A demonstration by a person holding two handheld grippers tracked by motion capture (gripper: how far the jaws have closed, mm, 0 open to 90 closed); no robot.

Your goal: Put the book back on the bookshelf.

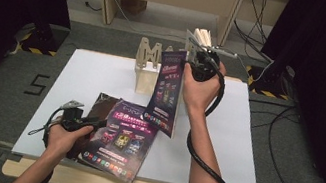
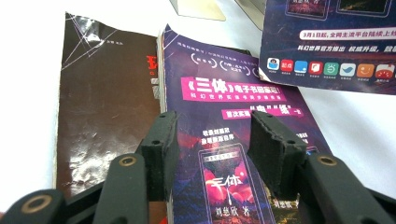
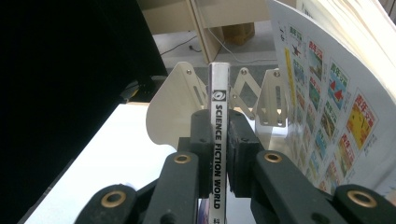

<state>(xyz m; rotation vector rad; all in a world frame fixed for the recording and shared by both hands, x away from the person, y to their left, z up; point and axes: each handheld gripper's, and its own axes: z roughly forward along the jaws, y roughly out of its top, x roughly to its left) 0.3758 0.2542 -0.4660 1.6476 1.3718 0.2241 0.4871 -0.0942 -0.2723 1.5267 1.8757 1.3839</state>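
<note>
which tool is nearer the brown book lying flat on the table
Left. The left tool hovers beside the brown book; the right tool is raised away, clamping another magazine.

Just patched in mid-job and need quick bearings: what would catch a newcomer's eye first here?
First, the purple magazine held upright above the middle of the white table, its spine clamped in the right gripper. Next, a matching magazine lying flat near the front left edge, overlapping a dark brown book, with the left gripper open over it. Behind stands a pale folding book rack.
</note>
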